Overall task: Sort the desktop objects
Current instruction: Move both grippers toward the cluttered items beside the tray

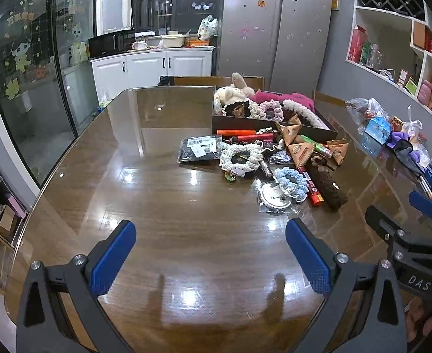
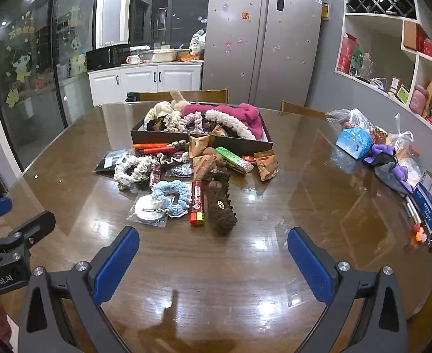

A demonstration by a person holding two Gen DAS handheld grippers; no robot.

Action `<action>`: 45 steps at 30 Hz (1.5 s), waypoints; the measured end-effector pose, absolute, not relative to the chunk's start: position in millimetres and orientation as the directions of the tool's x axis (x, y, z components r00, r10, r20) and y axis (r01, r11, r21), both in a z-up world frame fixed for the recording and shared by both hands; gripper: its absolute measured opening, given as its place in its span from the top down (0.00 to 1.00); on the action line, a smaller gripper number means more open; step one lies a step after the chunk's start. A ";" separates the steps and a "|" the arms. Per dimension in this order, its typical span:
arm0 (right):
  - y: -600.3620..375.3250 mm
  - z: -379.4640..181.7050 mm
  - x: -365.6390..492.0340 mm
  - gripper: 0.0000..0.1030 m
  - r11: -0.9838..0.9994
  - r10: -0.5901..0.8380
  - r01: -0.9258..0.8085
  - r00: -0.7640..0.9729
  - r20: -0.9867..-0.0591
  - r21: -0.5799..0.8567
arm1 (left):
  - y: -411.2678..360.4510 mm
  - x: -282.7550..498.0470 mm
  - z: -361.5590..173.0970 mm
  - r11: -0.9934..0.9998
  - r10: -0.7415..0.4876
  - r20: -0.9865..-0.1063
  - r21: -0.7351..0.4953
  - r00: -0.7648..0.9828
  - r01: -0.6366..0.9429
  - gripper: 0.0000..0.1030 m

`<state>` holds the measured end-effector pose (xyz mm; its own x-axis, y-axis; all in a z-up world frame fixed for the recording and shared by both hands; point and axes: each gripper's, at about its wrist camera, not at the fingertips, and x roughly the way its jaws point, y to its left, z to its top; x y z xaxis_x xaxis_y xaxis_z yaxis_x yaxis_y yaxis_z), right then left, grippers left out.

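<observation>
Here, both of my jaws stood spread wide with nothing between them: the left gripper [image 1: 210,257] and the right gripper [image 2: 213,260] each hovered over bare glossy wood at the near edge of the bench [image 2: 245,279], tilted downward. The blue pads [image 2: 116,264] touched nothing. The right unit showed at the right edge of my left view, and the left unit at the left edge of my right view, so the two sat side by side.

Next out, near the middle of the bench, lay the loose pile. Closest to me: a round metal disc in a clear bag [image 2: 148,210], with a light-blue scrunchie [image 2: 172,195] partly on it. Just right of these, a red tube [image 2: 197,204] lay lengthwise against a brown plush toy [image 2: 220,203]. Behind them: a white scrunchie [image 2: 132,169], a black packet with a label [image 1: 199,148], a green wrapper [image 2: 230,156], brown triangular packets [image 2: 264,163] and orange-red sticks [image 2: 152,147].

Farther still, a dark shallow box [image 2: 201,142] held scrunchies, a pink fluffy item [image 2: 245,114] and a cream plush toy [image 1: 230,94], heaped above its rim.

Well apart, at the right edge of the bench: a blue packet [image 2: 354,142], plastic bags and a purple cloth [image 2: 389,158].

Beyond the bench stood a grey fridge [image 2: 260,38].
</observation>
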<state>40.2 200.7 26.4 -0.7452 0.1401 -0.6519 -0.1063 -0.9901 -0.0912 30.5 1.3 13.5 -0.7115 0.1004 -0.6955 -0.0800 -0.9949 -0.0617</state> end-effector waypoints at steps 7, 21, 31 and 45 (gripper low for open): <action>201.3 17.9 34.0 0.00 -0.989 0.151 -0.113 -0.732 -0.664 -0.100 | 4.4 20.3 7.0 -0.995 0.095 -0.710 -0.053 -0.698 -0.081 0.00; 208.0 11.9 24.8 0.00 -0.995 0.101 -0.089 -0.747 -0.657 -0.051 | 6.6 6.3 -1.0 -0.996 0.091 -0.720 -0.050 -0.688 -0.079 0.00; 213.8 2.8 12.2 0.00 -0.994 0.101 -0.095 -0.731 -0.675 -0.047 | 3.2 -13.4 -10.8 -0.995 0.095 -0.732 -0.056 -0.675 -0.080 0.00; 243.6 -22.7 -31.4 0.00 -0.987 0.148 -0.150 -0.680 -0.718 -0.061 | 1.3 -96.4 -45.2 -0.989 0.149 -0.774 -0.128 -0.615 -0.077 0.00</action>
